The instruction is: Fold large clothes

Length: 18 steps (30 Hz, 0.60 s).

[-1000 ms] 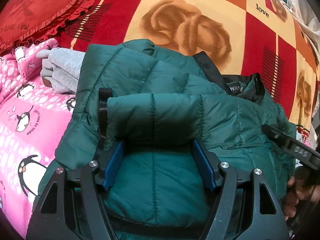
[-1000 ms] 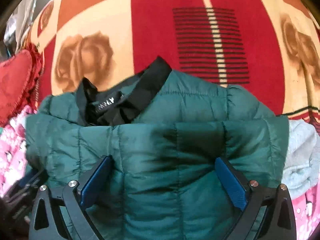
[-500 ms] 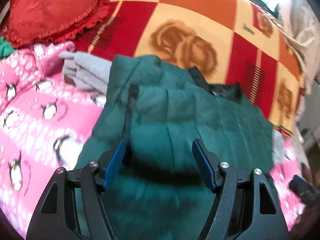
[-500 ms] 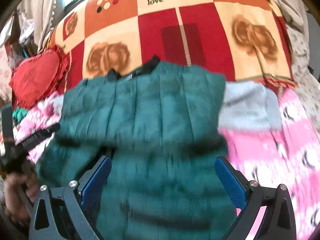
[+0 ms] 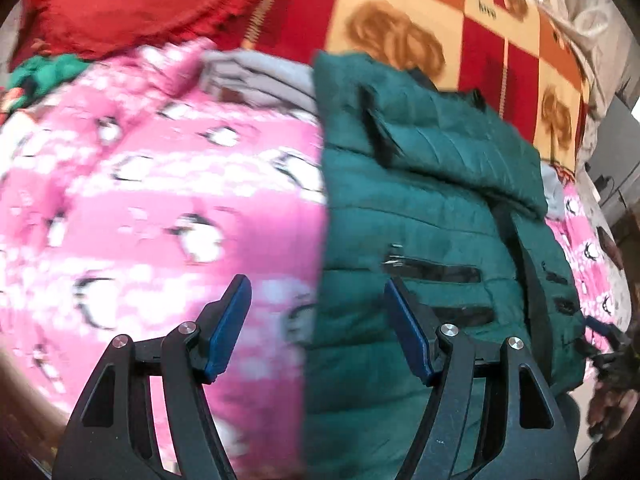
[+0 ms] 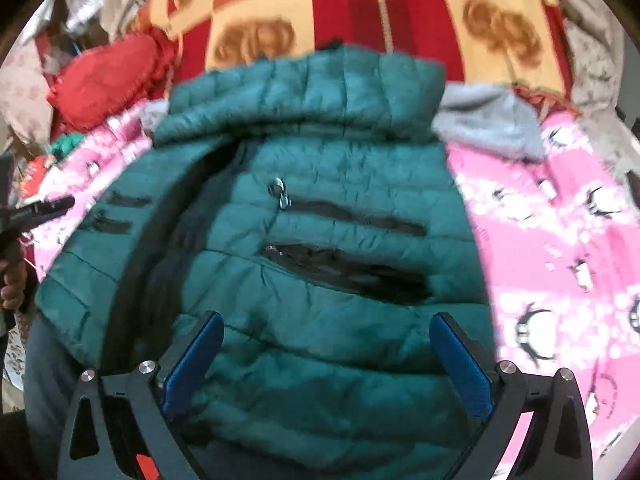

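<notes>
Fingers of my left gripper [image 5: 316,326] gape empty over the green jacket's [image 5: 432,216] left edge on the pink blanket [image 5: 160,200]. From my right gripper [image 6: 326,360], equally open: puffy folds may spring apart.

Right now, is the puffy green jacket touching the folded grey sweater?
Touching. In the right wrist view, the puffy green jacket has its folded top edge lying over the near side of the folded grey sweater, with no gap between them.

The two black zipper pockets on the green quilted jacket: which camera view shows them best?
The right wrist view: both black zipper pockets on the green quilted jacket lie central and nearly whole. The left wrist view shows them smaller, blurred, off to the right.
</notes>
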Each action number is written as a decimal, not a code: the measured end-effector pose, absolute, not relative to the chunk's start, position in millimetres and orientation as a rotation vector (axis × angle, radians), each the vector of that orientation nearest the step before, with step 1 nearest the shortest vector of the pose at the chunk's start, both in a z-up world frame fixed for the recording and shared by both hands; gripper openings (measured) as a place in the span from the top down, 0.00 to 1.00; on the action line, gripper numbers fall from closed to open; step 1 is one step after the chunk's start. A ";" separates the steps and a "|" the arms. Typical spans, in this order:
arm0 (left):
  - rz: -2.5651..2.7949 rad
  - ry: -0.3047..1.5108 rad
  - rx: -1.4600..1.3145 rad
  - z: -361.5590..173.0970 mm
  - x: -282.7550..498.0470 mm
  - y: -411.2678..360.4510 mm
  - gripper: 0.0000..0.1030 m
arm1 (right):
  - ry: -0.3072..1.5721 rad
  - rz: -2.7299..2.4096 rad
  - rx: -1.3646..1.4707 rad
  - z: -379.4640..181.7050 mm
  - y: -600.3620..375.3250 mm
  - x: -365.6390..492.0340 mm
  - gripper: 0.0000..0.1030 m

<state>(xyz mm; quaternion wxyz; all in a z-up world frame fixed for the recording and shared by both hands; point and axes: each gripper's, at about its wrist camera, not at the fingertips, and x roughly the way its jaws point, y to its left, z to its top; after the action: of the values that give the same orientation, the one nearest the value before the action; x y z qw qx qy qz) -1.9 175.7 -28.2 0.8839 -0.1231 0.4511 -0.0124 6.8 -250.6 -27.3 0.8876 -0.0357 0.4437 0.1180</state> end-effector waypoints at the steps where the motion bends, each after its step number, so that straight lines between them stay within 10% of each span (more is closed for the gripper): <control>1: -0.006 0.928 -0.247 -26.6 -10.4 184.4 0.33 | 0.893 0.232 -0.078 -22.9 -256.3 -0.3 0.00; 18: -0.208 1.005 -0.248 -80.5 -31.7 146.9 0.25 | 0.927 0.215 0.204 -90.4 -342.6 -24.5 0.00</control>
<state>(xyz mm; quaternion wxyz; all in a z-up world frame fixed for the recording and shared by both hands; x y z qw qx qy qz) -31.7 146.9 -80.5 0.8638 -0.1182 0.4796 -0.0992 -24.5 -342.6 -90.4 0.8840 0.0979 0.4454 0.1032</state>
